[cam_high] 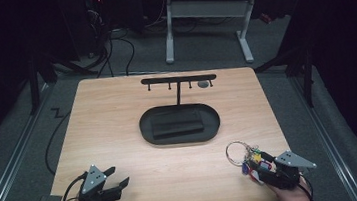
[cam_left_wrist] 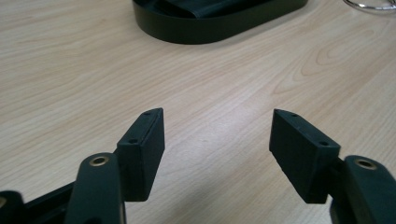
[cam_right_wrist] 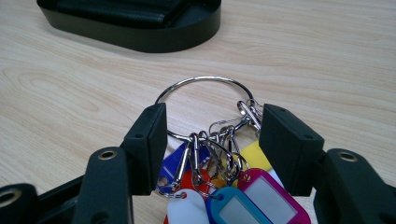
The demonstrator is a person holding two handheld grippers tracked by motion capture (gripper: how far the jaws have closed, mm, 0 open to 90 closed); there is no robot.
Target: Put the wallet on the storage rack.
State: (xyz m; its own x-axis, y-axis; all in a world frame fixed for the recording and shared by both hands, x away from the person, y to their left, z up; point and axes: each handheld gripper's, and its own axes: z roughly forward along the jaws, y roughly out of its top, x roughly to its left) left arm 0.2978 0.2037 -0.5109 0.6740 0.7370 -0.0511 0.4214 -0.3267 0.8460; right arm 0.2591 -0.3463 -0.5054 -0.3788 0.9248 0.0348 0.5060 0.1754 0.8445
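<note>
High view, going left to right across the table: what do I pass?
Left gripper → black oval tray with the T-shaped hook stand rising behind it → key ring with coloured tags → right gripper, jaws open around the tags.

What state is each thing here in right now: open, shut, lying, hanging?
Left gripper: open, nothing between its jaws.
Right gripper: open, jaws either side of the key ring.
Key ring: lying on the table, coloured tags attached.
Hook stand: upright, hooks bare.
Oval tray: holds a dark block.
</note>
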